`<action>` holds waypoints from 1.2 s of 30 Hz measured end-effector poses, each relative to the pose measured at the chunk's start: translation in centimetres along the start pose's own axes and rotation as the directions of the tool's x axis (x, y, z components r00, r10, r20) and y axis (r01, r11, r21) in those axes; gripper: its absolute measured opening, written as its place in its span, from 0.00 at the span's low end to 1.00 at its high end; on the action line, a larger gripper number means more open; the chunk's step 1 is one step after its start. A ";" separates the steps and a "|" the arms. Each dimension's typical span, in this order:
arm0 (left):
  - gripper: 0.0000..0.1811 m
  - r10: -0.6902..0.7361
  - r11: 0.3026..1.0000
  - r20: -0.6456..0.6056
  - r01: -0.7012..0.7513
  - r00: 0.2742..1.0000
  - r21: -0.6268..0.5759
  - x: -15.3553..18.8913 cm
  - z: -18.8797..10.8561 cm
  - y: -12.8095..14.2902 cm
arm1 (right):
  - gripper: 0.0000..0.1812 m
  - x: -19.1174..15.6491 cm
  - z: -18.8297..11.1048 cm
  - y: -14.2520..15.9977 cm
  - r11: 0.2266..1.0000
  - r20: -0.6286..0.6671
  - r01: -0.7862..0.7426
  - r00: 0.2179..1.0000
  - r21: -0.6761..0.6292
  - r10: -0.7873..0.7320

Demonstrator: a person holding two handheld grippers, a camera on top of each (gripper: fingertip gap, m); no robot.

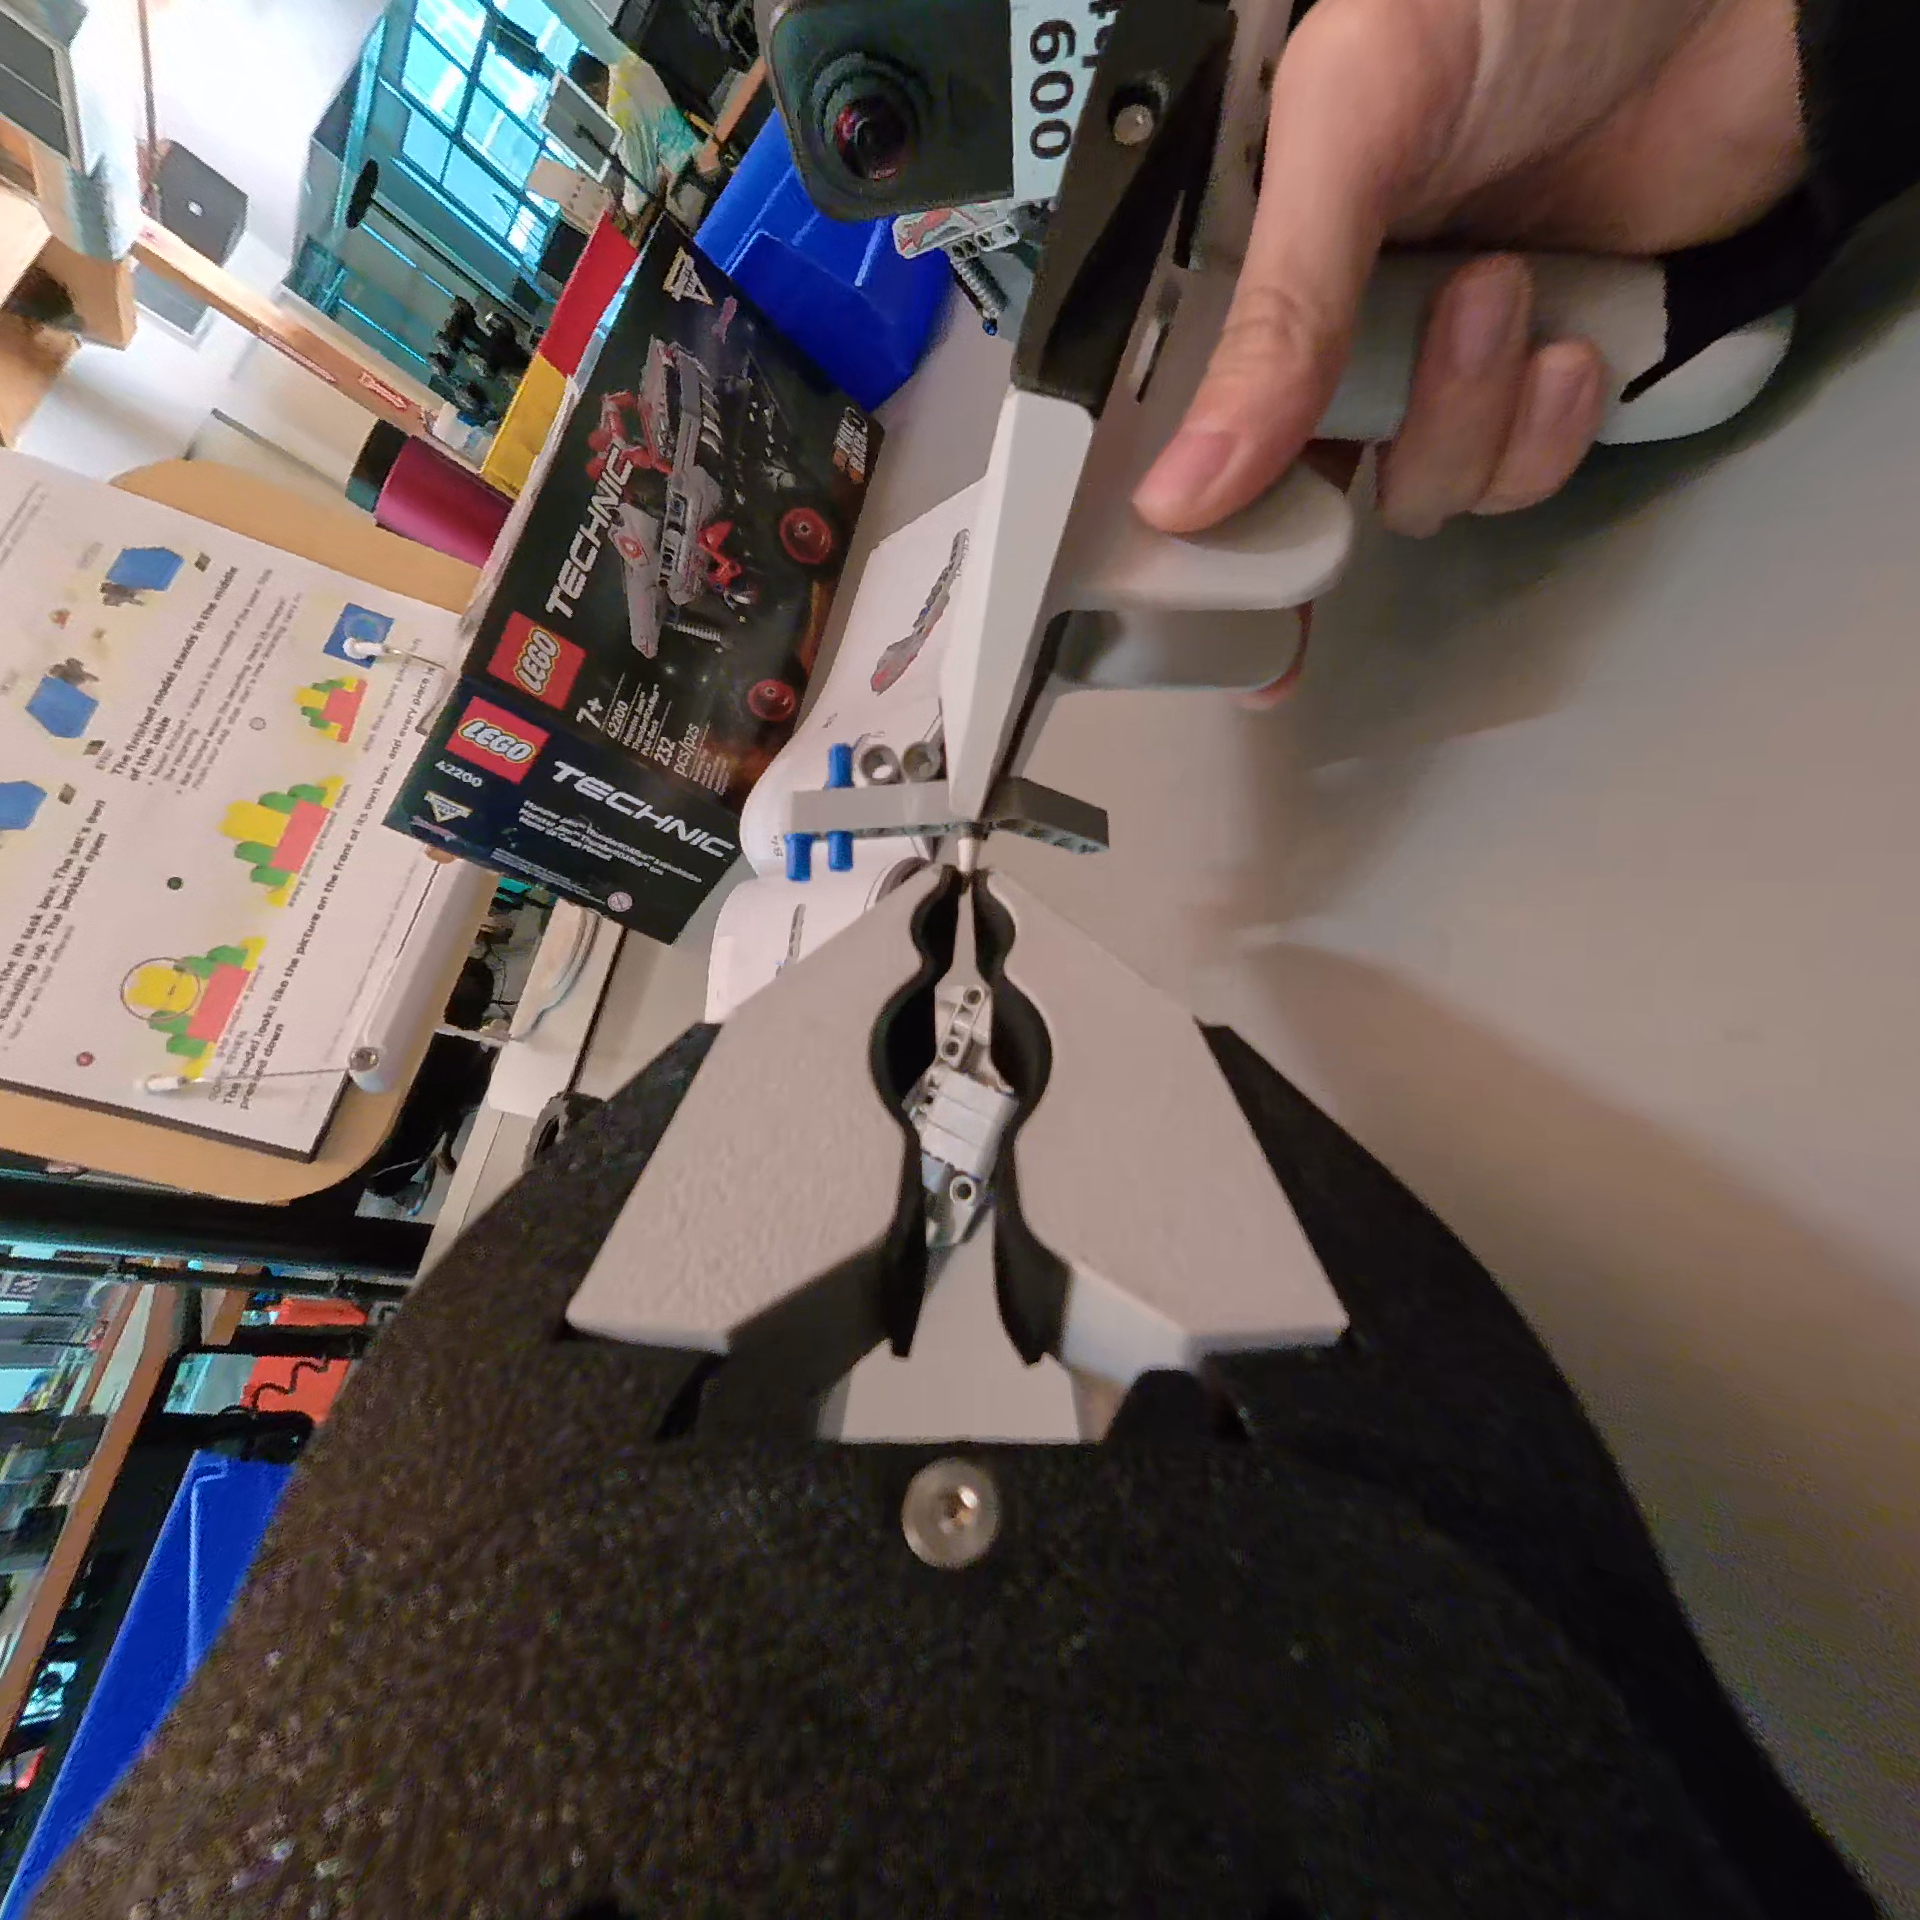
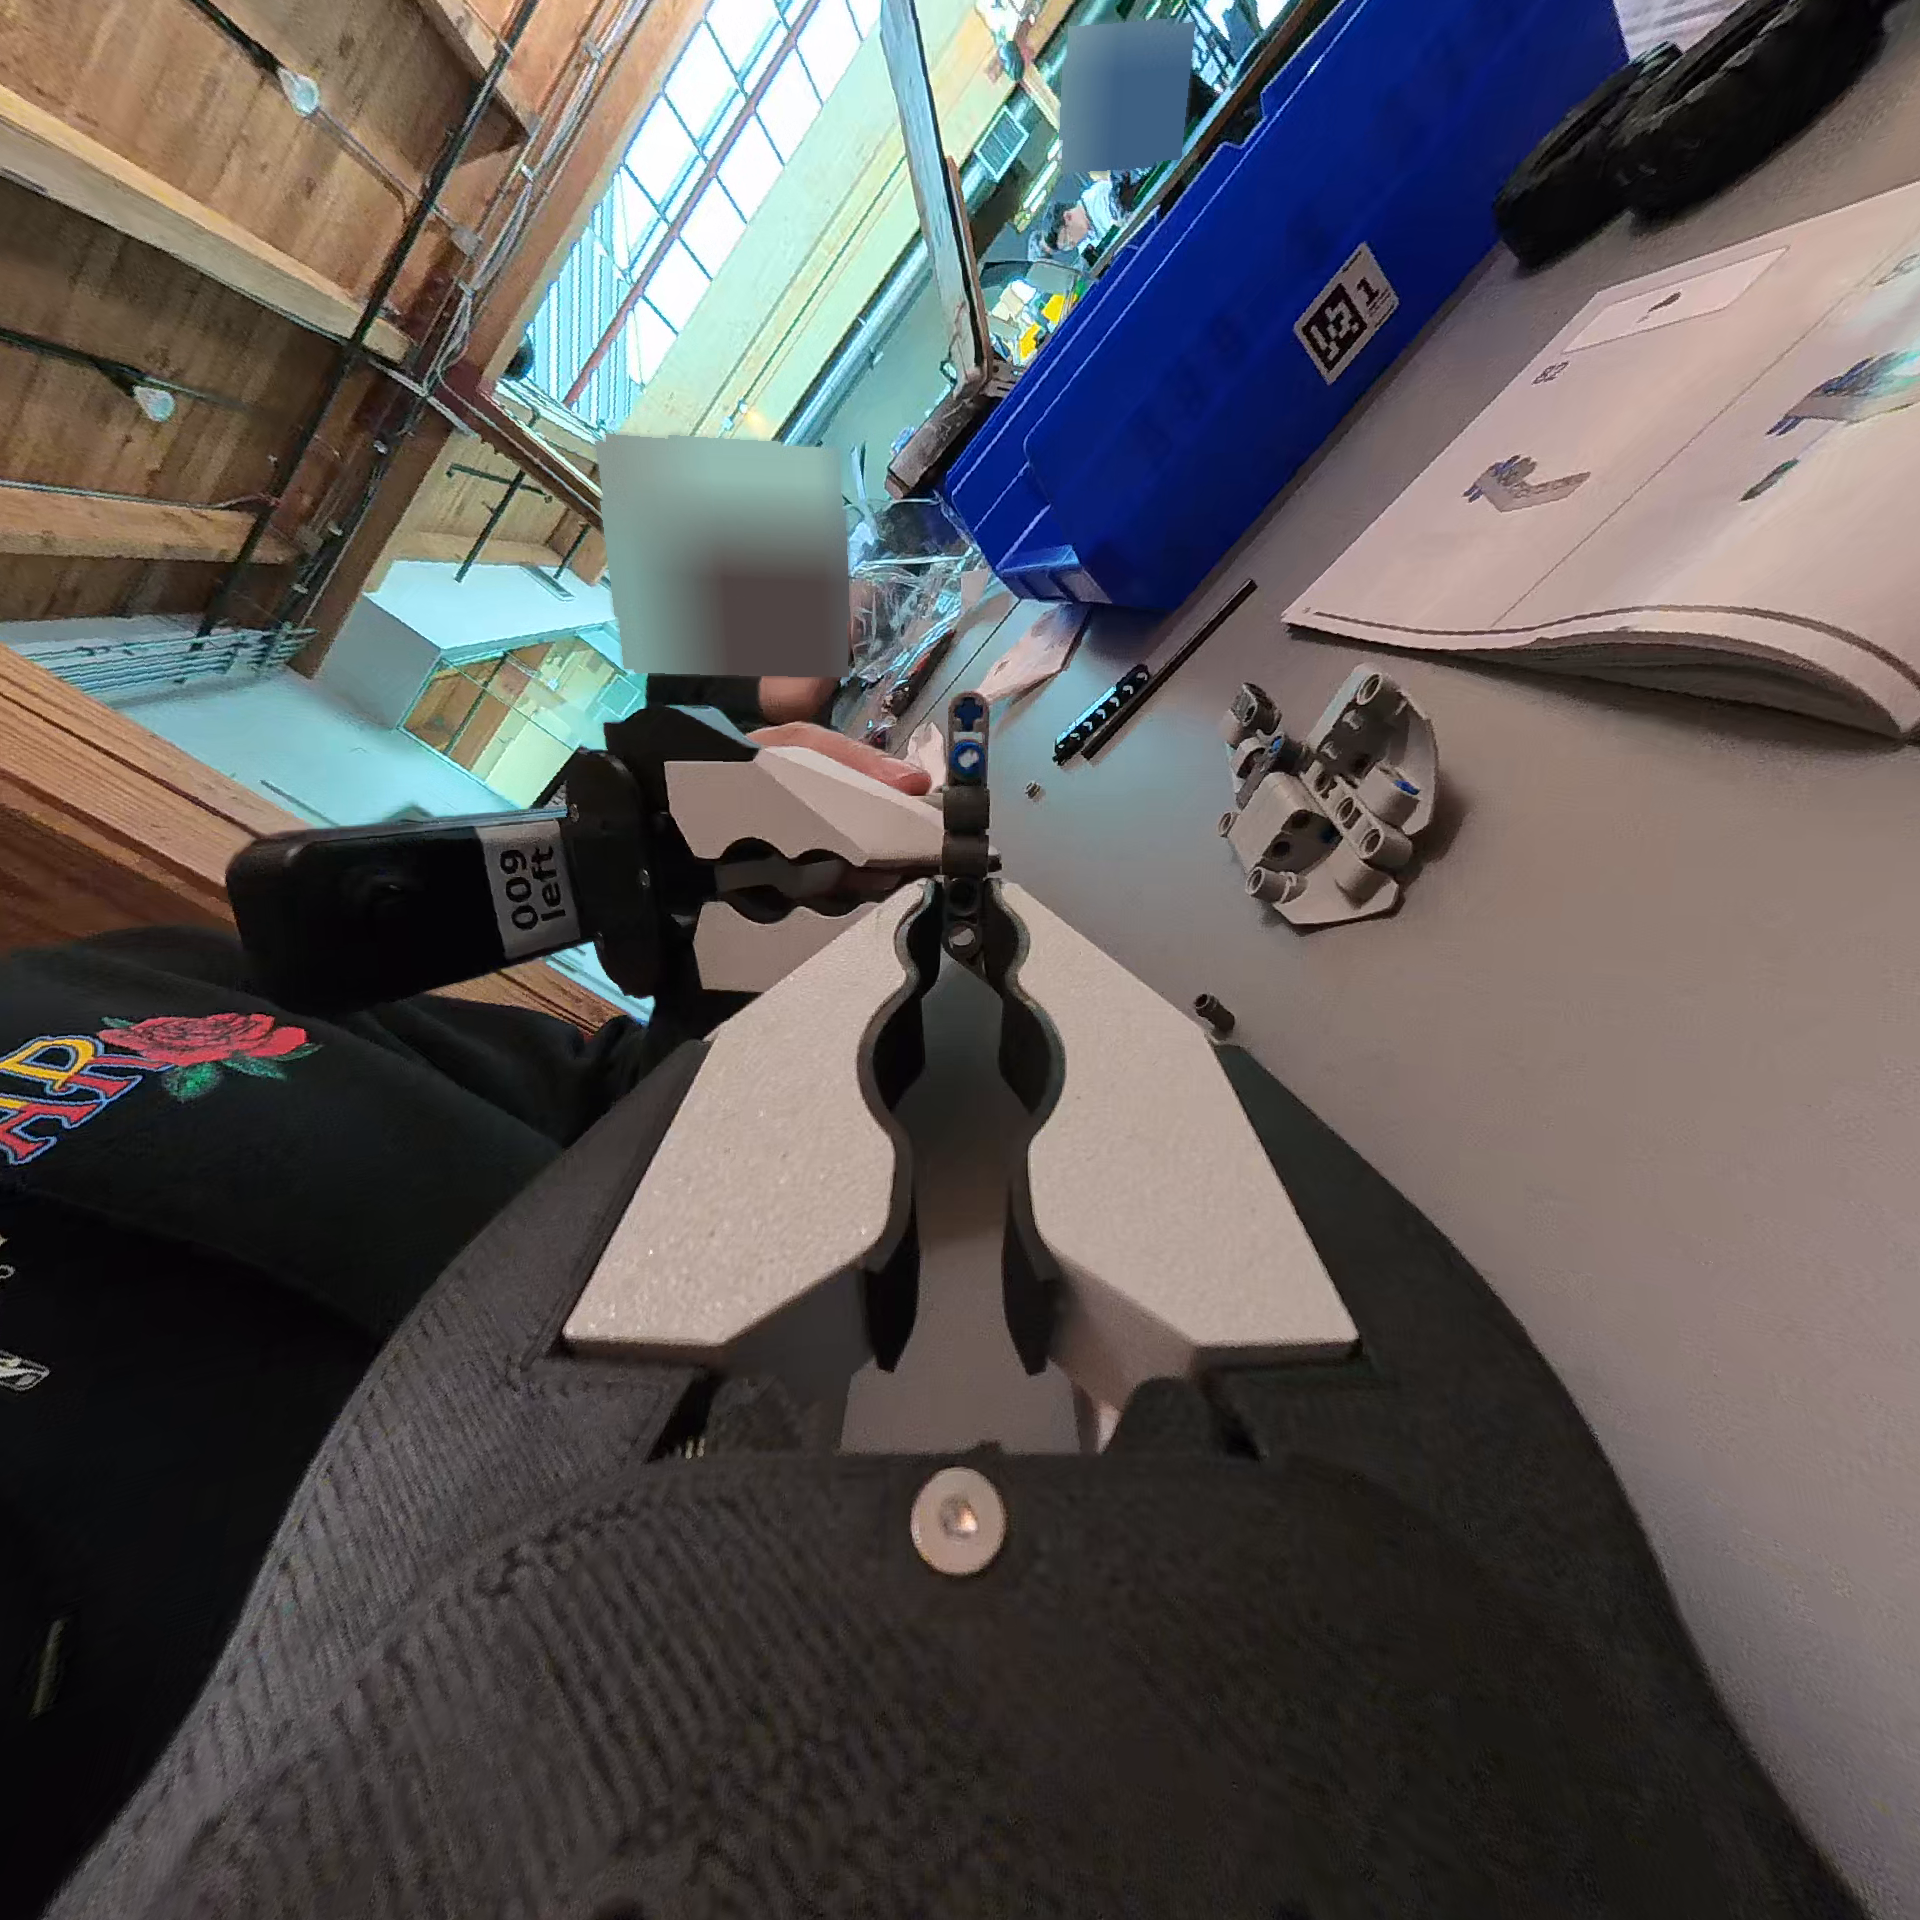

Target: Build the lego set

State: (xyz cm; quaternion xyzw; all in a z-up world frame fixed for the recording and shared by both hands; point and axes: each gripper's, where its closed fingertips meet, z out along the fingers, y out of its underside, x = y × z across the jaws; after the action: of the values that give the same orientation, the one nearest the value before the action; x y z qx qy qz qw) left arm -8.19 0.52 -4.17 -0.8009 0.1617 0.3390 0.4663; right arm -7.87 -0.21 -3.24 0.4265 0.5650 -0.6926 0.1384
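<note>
I see the grey beam point(image 2: 966, 821) with its blue pins point(image 1: 821, 821) held off the table, upright at my right view's twelve o'clock, while the light grey sub-assembly point(image 2: 1330, 800) lies flat on the table toward two o'clock.

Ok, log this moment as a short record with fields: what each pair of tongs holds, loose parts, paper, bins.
left tongs: shut on the grey beam, the one with blue pins
right tongs: shut on the same beam, held above the table
loose parts: grey assembly, black strip, both lying on the table
paper: open booklet beside the assembly
bins: blue bin behind the booklet
box: set box standing upright
</note>
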 end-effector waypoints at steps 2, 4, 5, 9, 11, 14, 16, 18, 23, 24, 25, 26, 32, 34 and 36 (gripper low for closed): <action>0.00 -0.015 1.000 0.001 0.015 1.000 -0.003 0.0 0.1 -0.1 | 0.03 0.0 -0.1 -0.2 1.000 0.007 -0.006 1.000 0.010 0.006; 0.00 -0.020 1.000 0.007 0.020 1.000 0.005 -0.1 0.0 -0.3 | 0.03 -0.1 -0.3 -0.5 0.999 0.006 0.012 1.000 0.038 -0.013; 0.00 -0.014 1.000 0.010 0.014 1.000 0.004 -0.2 0.0 -0.3 | 0.03 -0.2 -0.4 -0.7 0.998 0.005 0.022 1.000 0.050 -0.023; 0.00 0.034 0.999 0.031 -0.033 0.999 -0.007 -0.2 0.3 0.0 | 0.03 0.1 -0.4 -0.4 0.999 -0.014 0.028 1.000 0.040 -0.027; 0.00 0.077 0.997 0.053 -0.076 0.996 -0.024 -0.2 0.3 -0.1 | 0.03 0.2 -0.4 -0.5 0.999 -0.018 0.020 1.000 0.040 -0.019; 0.01 0.091 0.996 0.068 -0.090 0.993 -0.020 -0.3 0.2 -0.2 | 0.03 0.4 -0.4 -0.5 0.999 -0.031 0.011 0.999 0.040 -0.010; 0.01 0.074 0.997 0.064 -0.074 0.995 -0.008 -0.4 0.1 -0.3 | 0.03 0.4 -0.4 -0.5 0.999 -0.025 0.005 1.000 0.036 -0.004; 0.00 0.067 0.998 0.054 -0.067 0.996 -0.010 -0.3 0.1 -0.2 | 0.03 0.4 -0.4 -0.5 0.999 -0.026 0.004 1.000 0.036 -0.004; 0.00 0.068 0.997 0.051 -0.067 0.996 -0.024 -0.3 0.1 0.1 | 0.04 0.6 -0.2 -0.3 1.000 -0.043 0.002 0.999 0.021 -0.001; 0.00 0.067 0.998 0.055 -0.066 0.996 -0.018 -0.3 0.1 0.1 | 0.04 0.5 -0.2 -0.3 1.000 -0.037 -0.004 0.999 0.020 0.005; 0.00 0.065 0.998 0.056 -0.064 0.996 -0.015 -0.4 0.0 0.0 | 0.03 0.5 -0.3 -0.3 1.000 -0.029 -0.018 0.999 0.021 0.018; 0.00 0.064 0.998 0.054 -0.063 0.996 -0.013 -0.4 0.0 0.1 | 0.04 0.4 -0.2 -0.2 0.999 -0.022 -0.029 0.999 0.021 0.029; 0.00 0.024 0.999 -0.004 -0.024 1.000 0.043 -0.2 -0.4 -0.2 | 0.04 -0.1 -0.2 0.1 1.000 0.012 -0.026 1.000 0.001 0.026; 0.00 0.019 0.998 -0.003 -0.019 1.000 0.060 -0.2 -0.5 -0.5 | 0.04 -0.1 -0.1 0.1 1.000 0.007 -0.023 1.000 -0.005 0.023; 0.00 -0.003 0.996 0.007 0.003 1.000 0.086 -0.5 -0.5 -0.8 | 0.04 -0.4 -0.3 -0.1 0.999 0.038 -0.032 0.999 0.011 0.031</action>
State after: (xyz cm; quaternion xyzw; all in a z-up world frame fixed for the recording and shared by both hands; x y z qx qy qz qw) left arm -7.91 0.47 -3.16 -0.7791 0.1732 0.3339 0.5014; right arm -7.54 0.01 -2.82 0.4230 0.5515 -0.7015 0.1576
